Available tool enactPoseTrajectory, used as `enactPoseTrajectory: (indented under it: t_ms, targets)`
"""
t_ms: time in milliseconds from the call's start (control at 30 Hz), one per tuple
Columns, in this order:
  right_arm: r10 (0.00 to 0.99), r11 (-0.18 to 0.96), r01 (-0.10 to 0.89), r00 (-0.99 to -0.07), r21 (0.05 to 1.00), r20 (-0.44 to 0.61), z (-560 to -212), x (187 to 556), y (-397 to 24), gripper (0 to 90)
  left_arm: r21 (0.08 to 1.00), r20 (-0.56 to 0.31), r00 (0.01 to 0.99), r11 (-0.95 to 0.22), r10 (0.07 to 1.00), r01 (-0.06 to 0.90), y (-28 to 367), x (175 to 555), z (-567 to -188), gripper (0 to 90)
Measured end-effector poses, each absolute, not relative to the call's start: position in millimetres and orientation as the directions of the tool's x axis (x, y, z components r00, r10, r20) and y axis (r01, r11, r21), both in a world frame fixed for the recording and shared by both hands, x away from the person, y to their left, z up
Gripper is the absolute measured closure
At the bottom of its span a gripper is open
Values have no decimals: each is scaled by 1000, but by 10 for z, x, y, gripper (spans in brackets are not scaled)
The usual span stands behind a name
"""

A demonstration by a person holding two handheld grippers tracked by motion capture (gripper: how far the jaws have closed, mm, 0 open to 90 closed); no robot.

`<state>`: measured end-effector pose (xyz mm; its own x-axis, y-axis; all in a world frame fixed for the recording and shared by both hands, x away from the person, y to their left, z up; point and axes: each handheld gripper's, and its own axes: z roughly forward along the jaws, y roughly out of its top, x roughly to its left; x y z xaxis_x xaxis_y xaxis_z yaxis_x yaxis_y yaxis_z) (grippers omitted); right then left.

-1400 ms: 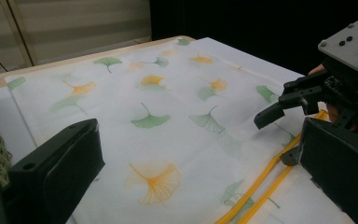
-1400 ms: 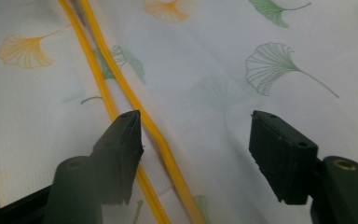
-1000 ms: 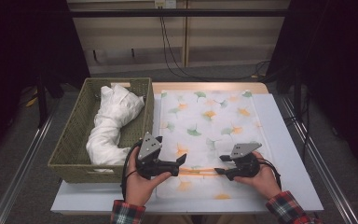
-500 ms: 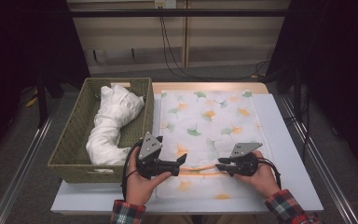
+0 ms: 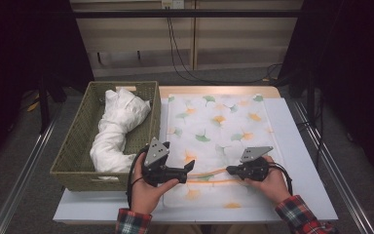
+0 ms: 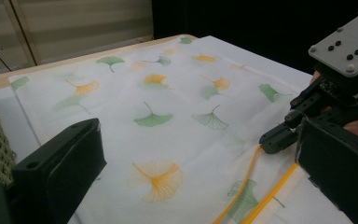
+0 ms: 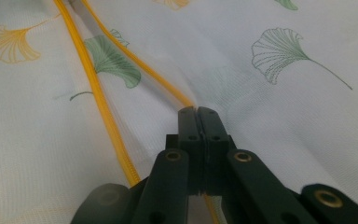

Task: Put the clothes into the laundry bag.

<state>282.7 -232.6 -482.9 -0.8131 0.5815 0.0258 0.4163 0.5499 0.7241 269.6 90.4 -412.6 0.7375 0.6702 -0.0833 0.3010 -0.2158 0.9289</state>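
Observation:
A white cloth cover [image 5: 224, 122] printed with green and orange ginkgo leaves lies flat on the table, with a yellow zipper [image 7: 98, 98] parted near its front edge. My right gripper [image 5: 230, 170] lies low on the cloth. Its jaws have just been closing and now stand together at the tip [image 7: 197, 114], pinching the upper zipper edge. My left gripper [image 5: 191, 166] faces it from the left. It is open [image 6: 200, 172], its jaws wide apart over the cloth with nothing between them. The left gripper view also shows the right gripper [image 6: 279, 137] at the zipper [image 6: 247, 177].
A woven green basket [image 5: 78, 141] stands left of the cloth and holds a bundled white fabric [image 5: 117, 126]. The cloth rests on a white board [image 5: 302, 161] on the table. Metal rails run along both sides, and dark cables hang at the back.
The right gripper's jaws have closed onto the yellow zipper edge. Both hands have stayed where they were.

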Motion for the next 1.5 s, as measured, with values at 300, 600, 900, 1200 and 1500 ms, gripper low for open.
enactPoseTrajectory:
  t_ms: [300,600,900,1200,1500]
  targets:
    - [590,547,429,-807,719,33,-4799,2837,-2320,900,927,-75,735,-224,674,301,900,2714,-4108,11]
    - [596,509,432,-801,745,57,-4702,2878,-2368,900,926,-89,737,-215,670,309,877,2737,-4113,13]
    - [602,496,424,-797,757,51,-4573,2916,-2384,900,926,-85,741,-221,666,305,876,2752,-4110,14]
    - [619,486,424,-784,764,41,-4471,2959,-2377,900,928,-96,745,-212,660,308,865,2757,-4108,14]
    - [621,470,420,-782,777,47,-4347,3030,-2375,900,927,-96,748,-215,656,308,863,2769,-4110,14]
